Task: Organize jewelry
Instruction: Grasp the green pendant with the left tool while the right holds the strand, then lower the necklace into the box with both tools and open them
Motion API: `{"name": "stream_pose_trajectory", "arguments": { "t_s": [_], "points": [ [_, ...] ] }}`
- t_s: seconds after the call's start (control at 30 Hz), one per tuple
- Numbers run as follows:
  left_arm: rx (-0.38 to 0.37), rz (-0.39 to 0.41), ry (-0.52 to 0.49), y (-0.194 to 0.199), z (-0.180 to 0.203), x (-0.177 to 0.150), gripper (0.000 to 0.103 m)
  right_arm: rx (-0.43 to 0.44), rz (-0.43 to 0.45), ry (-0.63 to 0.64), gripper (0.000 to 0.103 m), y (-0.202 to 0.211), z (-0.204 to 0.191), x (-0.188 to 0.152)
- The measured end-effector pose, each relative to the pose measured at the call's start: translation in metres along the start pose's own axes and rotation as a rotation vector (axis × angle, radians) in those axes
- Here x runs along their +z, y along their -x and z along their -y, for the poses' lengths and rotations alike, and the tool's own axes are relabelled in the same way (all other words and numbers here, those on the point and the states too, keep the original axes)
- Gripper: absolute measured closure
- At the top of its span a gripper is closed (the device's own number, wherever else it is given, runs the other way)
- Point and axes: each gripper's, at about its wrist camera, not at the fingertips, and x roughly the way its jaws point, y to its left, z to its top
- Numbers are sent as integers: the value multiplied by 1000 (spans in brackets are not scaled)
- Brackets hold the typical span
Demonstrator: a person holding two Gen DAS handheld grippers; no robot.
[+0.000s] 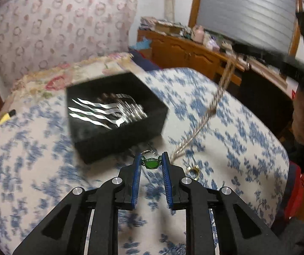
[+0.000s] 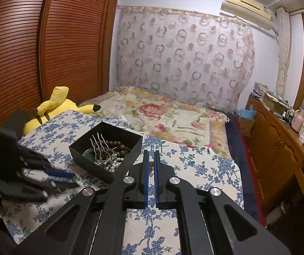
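Left gripper (image 1: 152, 159) is clamped on a green-stone jewelry piece (image 1: 151, 163), probably a ring or small clasp; too small to say which. The stone sits crosswise between the blue pads (image 1: 138, 165), right at the tips, so the hold looks shallow.

Key relation: the black jewelry box (image 1: 118, 114) lies ahead and to the left of that gripper, near, with its open top facing up. My read is that the next move is a short carry up-left over the near wall, then release. The box already holds wavy silver hair pins (image 1: 96, 112), dark wooden beads (image 2: 118, 145) and pearls (image 2: 114, 165).

Right gripper (image 2: 151, 153) is closed with a chain (image 1: 211, 110) pinched in it. In the left view the chain hangs slantwise from it down to the bed, with its lower end just right of the left gripper. A gold ring (image 1: 194, 170) is on the blue-floral bedspread (image 1: 247, 140), just right of the left gripper and well apart from the box.

The left hand is nearer the box. The dangling chain could snag on the carry.

No readable brands, labels or writing in either view.
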Motion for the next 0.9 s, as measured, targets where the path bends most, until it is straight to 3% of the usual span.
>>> {"name": "stream_pose_trajectory", "arguments": {
  "t_s": [0.2, 0.33, 0.67, 0.9],
  "points": [
    [32, 97, 22, 36, -13, 22, 85, 12, 15, 7, 98, 2, -3, 6],
    [60, 122, 14, 43, -17, 35, 85, 32, 48, 25, 98, 7, -12, 22],
    [94, 131, 32, 24, -40, 60, 85, 79, 179, 45, 98, 19, -18, 90],
    [109, 110, 40, 3, -51, 70, 84, 117, 225, 67, 98, 3, -24, 124]
  ]
}}
